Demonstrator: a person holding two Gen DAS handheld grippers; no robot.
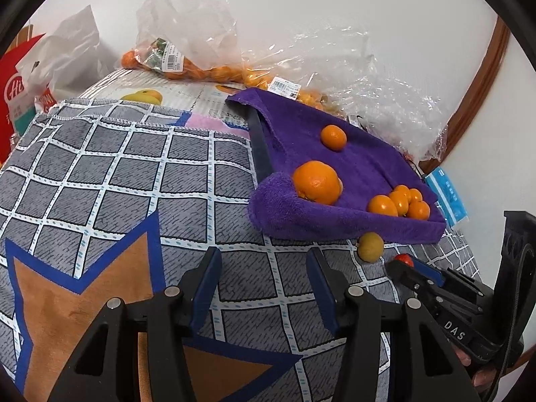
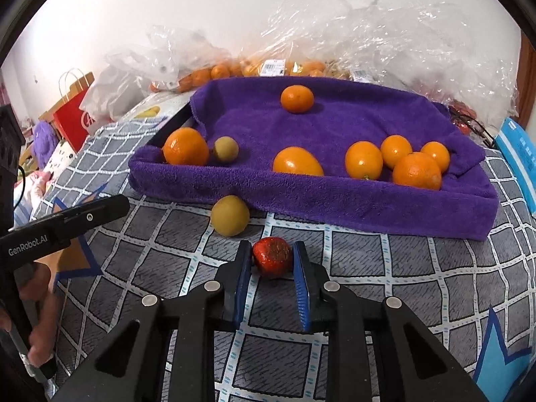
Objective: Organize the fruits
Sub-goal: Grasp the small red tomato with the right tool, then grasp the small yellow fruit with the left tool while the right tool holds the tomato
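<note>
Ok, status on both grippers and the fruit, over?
Right gripper pinching red fruit on checkered cloth. Left gripper open, empty. Yellow-green fruit sits between it and purple-towel tray.

— What sort of place is this?
— A home, a lived-in room. A checked cloth [image 1: 134,174] covers the surface, shop-labelled plastic fruit bags [image 2: 368,33] lie against a plain white wall [image 1: 301,0].
— Anything else?
— A red paper shopping bag [image 2: 72,117] and a wooden door frame [image 1: 482,80].
</note>
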